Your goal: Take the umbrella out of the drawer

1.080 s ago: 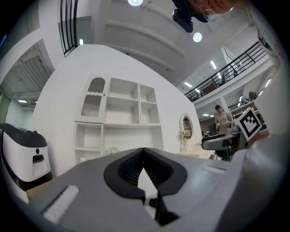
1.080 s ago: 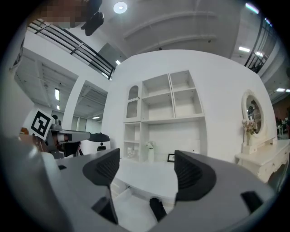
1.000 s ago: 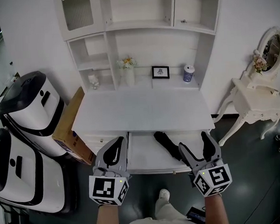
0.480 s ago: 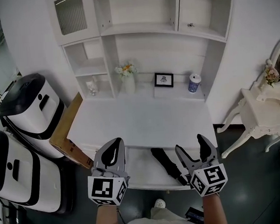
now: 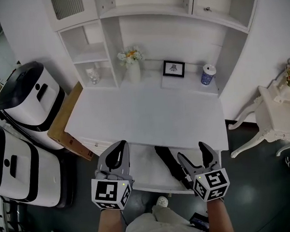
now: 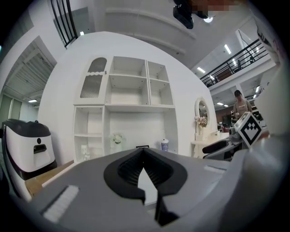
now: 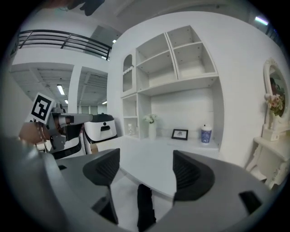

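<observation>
White desk (image 5: pixel 145 113), drawer (image 5: pixel 143 168) open | umbrella (image 5: pixel 170 164) is lying inside, untouched | right gripper (image 5: pixel 192 153) is being aimed at it, jaws wide apart, empty | left gripper (image 5: pixel 120 148) pinched together, empty | approach step; lowering and clamping likely next

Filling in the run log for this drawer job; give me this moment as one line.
drawer open | umbrella lying inside, not gripped | right tongs open, lined up on umbrella | left tongs shut, empty

The white desk's (image 5: pixel 145 113) open drawer (image 5: pixel 144 168) holds a black umbrella (image 5: pixel 170 165).
</observation>
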Available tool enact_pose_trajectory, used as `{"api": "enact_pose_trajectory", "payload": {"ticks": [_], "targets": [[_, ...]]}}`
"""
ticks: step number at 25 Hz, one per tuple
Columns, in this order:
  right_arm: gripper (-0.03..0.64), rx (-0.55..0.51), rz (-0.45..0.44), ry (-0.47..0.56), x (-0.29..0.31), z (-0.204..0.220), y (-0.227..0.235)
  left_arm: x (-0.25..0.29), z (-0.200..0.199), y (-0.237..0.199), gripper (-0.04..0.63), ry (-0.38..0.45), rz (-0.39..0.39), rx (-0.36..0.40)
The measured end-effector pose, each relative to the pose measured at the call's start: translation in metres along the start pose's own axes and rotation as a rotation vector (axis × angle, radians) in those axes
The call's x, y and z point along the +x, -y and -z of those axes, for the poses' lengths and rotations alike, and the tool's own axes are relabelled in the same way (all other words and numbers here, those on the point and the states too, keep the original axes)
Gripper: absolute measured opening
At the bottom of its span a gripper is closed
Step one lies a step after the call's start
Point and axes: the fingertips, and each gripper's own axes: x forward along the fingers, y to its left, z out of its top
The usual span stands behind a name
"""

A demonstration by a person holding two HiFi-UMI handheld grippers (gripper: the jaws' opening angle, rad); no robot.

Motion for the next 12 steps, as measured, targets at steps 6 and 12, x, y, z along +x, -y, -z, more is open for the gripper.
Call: {"api": "enact_pose_trajectory", "payload": {"ticks": [6,12], "targets": [[0.347,0.027,-0.030,-0.104,0.014,0.039,-0.003,0.002,0.020,-0.004,0.008,-0.044,-0.009,-0.034],[0.347,0.045,-0.059,-0.213,0.027,0.075,-0.013,0.010,0.038,-0.007,0.008,-0.097,0.015,-0.041]]}}
